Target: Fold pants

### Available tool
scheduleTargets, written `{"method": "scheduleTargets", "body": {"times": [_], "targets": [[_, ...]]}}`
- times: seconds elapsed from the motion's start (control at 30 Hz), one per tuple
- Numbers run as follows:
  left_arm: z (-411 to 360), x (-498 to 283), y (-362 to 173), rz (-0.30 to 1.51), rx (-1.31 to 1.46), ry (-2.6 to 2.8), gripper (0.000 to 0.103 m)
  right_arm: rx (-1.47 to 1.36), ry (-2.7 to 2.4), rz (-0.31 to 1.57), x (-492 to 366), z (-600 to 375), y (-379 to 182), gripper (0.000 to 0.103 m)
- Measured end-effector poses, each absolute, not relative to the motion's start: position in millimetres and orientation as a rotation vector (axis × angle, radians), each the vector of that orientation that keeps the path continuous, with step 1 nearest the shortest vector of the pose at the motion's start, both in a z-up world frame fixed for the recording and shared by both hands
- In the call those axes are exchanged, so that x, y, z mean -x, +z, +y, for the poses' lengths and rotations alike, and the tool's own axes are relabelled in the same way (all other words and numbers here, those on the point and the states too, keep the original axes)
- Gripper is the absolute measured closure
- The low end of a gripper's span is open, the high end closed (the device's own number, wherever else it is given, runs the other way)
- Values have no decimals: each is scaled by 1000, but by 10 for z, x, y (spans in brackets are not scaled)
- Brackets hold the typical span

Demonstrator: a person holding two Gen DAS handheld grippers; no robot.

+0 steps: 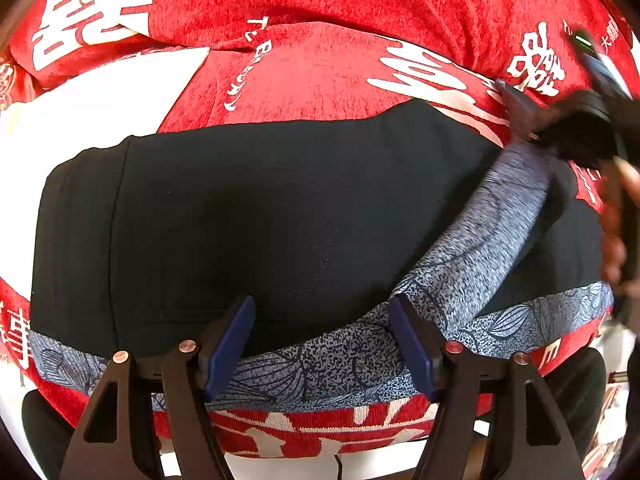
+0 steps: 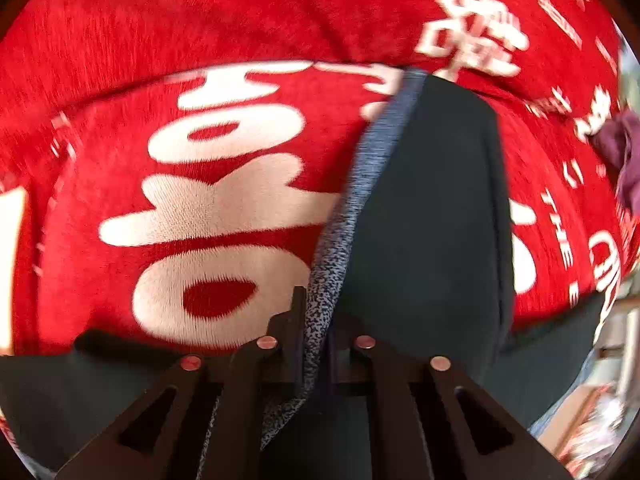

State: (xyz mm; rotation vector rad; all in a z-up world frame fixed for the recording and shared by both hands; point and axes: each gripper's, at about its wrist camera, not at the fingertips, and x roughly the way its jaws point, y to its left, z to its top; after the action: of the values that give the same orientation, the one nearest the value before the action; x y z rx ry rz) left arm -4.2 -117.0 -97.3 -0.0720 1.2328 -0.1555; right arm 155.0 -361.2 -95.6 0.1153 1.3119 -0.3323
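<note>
Black pants (image 1: 280, 216) with a blue-grey leaf-print band (image 1: 344, 356) lie spread on a red blanket (image 1: 320, 68) with white characters. My left gripper (image 1: 322, 340) is open, its blue pads either side of the printed band at the near edge, holding nothing. My right gripper (image 1: 560, 128) shows at the upper right of the left wrist view, lifting a strip of the printed band (image 1: 500, 220) off the pants. In the right wrist view my right gripper (image 2: 314, 312) is shut on that band (image 2: 360, 184), with the black pants (image 2: 432, 220) hanging beyond it.
The red blanket (image 2: 200, 200) covers the whole surface and rises into a fold at the back. A purple cloth (image 2: 628, 160) lies at the far right. Cluttered floor or shelves show past the blanket's right edge (image 2: 592, 432).
</note>
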Motion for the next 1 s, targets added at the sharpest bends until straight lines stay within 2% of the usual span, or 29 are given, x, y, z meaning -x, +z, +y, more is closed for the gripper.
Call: {"method": "scheduleTargets", "body": {"times": [0.3, 0.47, 0.6, 0.63, 0.7, 0.73, 0.77, 0.93, 1.0], "targets": [[-1076, 107, -838, 1220, 204, -250, 33, -352, -366, 1094, -260, -4230, -425, 96], [-1237, 148, -769, 1205, 187, -325, 33, -401, -408, 1059, 232, -4388, -592, 96], [-1463, 127, -878, 1254, 117, -366, 33, -357, -427, 1129, 375, -4374, -867, 95], [-1533, 133, -948, 1271, 74, -360, 33, -307, -417, 1138, 375, -4328, -892, 90], [-1691, 197, -971, 1230, -39, -343, 33, -156, -452, 1142, 362, -4216, -822, 72], [-1747, 223, -971, 1225, -68, -345, 33, -108, -470, 1140, 362, -4187, -795, 47], [-1769, 236, -967, 1226, -69, -352, 33, -44, -486, 1118, 385, -4135, -728, 30], [-1795, 256, -985, 1227, -33, -353, 33, 185, -463, 1002, 402, -3909, -449, 24], [-1810, 269, -993, 1224, -23, -353, 27, 333, -443, 964, 199, -3786, -412, 24]]}}
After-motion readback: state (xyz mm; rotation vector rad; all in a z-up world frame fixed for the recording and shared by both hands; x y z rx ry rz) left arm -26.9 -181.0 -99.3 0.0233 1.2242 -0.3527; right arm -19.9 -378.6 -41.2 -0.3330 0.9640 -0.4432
